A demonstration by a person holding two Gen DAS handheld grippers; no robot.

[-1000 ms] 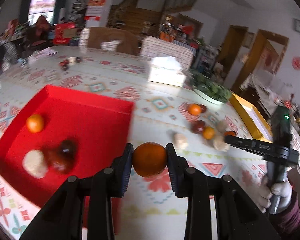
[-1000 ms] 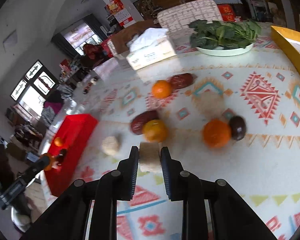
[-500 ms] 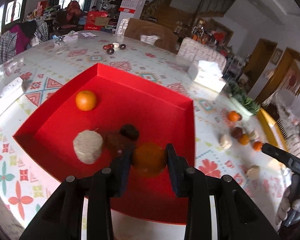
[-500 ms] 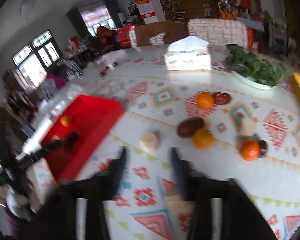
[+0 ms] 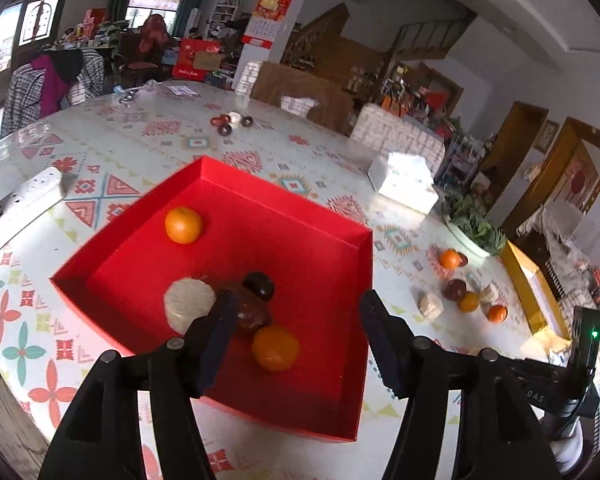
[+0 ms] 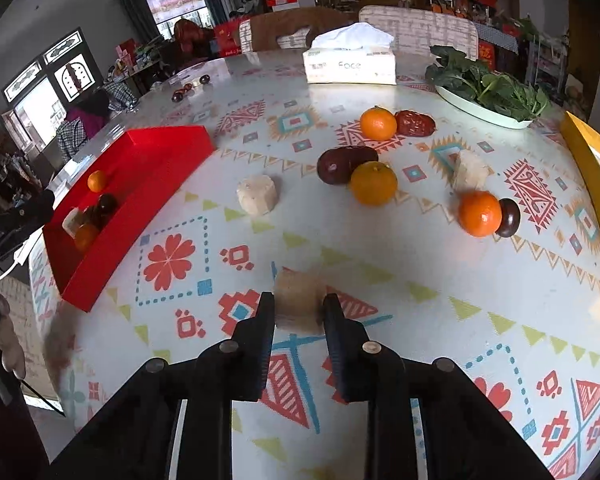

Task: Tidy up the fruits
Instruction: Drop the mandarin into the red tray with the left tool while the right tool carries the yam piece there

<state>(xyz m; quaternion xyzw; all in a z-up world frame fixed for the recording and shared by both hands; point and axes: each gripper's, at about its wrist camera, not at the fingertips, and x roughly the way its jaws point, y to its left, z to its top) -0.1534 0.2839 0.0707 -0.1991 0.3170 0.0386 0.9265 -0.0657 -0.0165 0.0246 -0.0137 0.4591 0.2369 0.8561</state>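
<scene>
My left gripper (image 5: 294, 336) is open above the red tray (image 5: 364, 280). An orange (image 5: 275, 347) lies in the tray just below it, beside a dark red fruit (image 5: 252, 314), a dark plum (image 5: 259, 285) and a beige cake (image 5: 188, 306). Another orange (image 5: 183, 225) lies farther back in the tray. My right gripper (image 6: 299, 308) is shut on a beige cake piece (image 6: 298, 300) above the table. On the table ahead lie three oranges (image 6: 373, 183), dark fruits (image 6: 336, 165) and two beige cakes (image 6: 257, 194). The red tray (image 6: 148, 184) is at the left.
A tissue box (image 6: 350, 62) and a plate of greens (image 6: 486, 92) stand at the back. A yellow tray (image 6: 592, 172) lies at the right edge. A white power strip (image 5: 28, 200) lies left of the red tray. Small dark items (image 5: 230, 122) sit far back.
My left gripper carried the orange over the red tray, opened and let it go into the tray. My right gripper lifted the beige cake piece and pulled back from the fruit group.
</scene>
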